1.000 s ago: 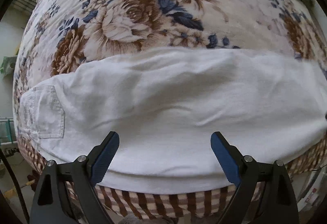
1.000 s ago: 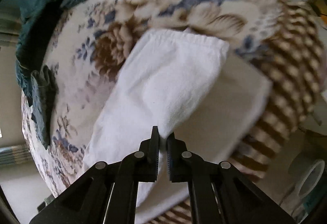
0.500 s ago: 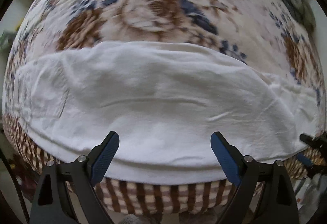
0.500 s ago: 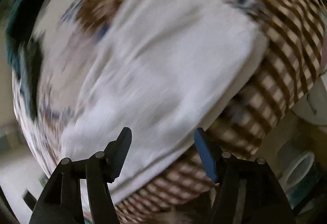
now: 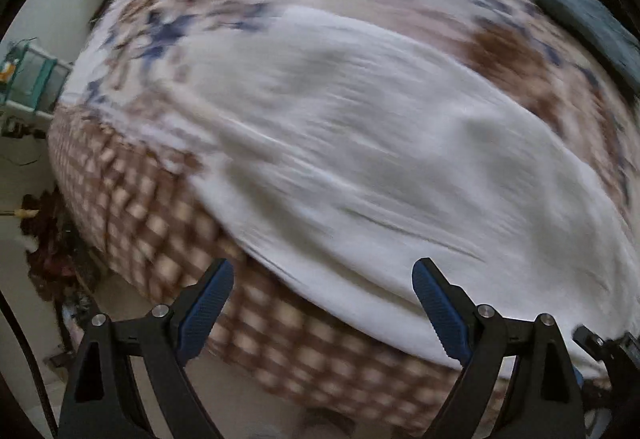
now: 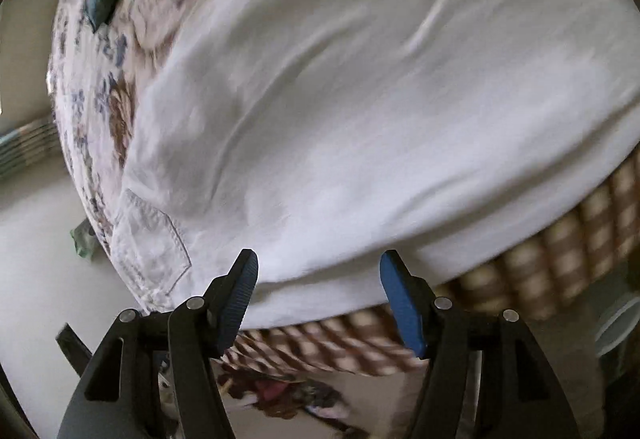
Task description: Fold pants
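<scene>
White pants [image 5: 360, 143], one pair, lie flat on one bed [image 5: 132, 207] along its checked edge. We hold two grippers over it, left gripper [image 5: 323, 303] and right gripper [image 6: 318, 289], both jaws released, grasping nothing.

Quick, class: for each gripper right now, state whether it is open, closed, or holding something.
Left gripper: open, holding nothing, fingers apart above the white pants.
Right gripper: open, holding nothing, near the pants' front edge.
</scene>
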{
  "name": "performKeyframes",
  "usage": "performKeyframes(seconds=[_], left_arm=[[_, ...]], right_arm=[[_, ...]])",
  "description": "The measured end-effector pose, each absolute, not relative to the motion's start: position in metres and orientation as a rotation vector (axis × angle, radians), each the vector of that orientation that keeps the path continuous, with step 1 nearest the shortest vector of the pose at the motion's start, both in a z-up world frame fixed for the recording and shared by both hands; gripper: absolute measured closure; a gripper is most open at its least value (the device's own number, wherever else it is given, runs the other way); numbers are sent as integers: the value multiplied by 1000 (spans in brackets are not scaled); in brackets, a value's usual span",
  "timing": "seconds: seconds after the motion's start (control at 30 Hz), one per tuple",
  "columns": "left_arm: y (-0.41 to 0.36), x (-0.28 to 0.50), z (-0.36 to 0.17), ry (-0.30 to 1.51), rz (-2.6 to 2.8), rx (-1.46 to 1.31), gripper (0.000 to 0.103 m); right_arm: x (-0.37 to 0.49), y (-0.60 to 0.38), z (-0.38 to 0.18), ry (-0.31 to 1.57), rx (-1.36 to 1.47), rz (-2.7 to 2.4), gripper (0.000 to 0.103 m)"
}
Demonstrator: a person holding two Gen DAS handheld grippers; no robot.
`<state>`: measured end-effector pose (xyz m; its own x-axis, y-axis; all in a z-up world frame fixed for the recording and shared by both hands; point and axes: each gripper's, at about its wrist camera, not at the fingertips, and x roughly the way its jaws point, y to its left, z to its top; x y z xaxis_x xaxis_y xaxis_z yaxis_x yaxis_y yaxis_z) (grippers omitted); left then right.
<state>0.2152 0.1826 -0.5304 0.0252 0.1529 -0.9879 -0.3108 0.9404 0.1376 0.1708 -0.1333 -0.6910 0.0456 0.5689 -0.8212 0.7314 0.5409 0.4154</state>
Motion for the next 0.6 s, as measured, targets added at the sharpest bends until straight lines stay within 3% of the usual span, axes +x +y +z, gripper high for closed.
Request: performKeyframes(seconds=[0.3,0.37,0.4,0.43,0.47,0.5,0.53,0.6], left_arm=[[246,234,-570,1556,325,-380,12],[248,238,-575,1540,317,-429,13],[248,239,-575,1526,317,-438,16],[247,242,-573,1497,312,-450,32],[249,245,-572,1475,311,-449,59],[246,248,-568,1448,301,-436,68],[243,250,-564,1428,307,-401,81],[239,254,-554,1387,302,-357,86]], right_arm=[[177,-92,-714,1569,1187,-282,37],[182,-85,-713,1541,1179,-303,42],[182,-86,-711,1535,1171,-316,49],[181,-86,-710,1527,1158,-339,59],[180,-87,-709,1528,1146,-358,67],[177,-90,-707,1525,1139,-377,82],[175,-92,-706,1518,1147,-377,83],[174,-90,-702,1509,1128,-366,85]])
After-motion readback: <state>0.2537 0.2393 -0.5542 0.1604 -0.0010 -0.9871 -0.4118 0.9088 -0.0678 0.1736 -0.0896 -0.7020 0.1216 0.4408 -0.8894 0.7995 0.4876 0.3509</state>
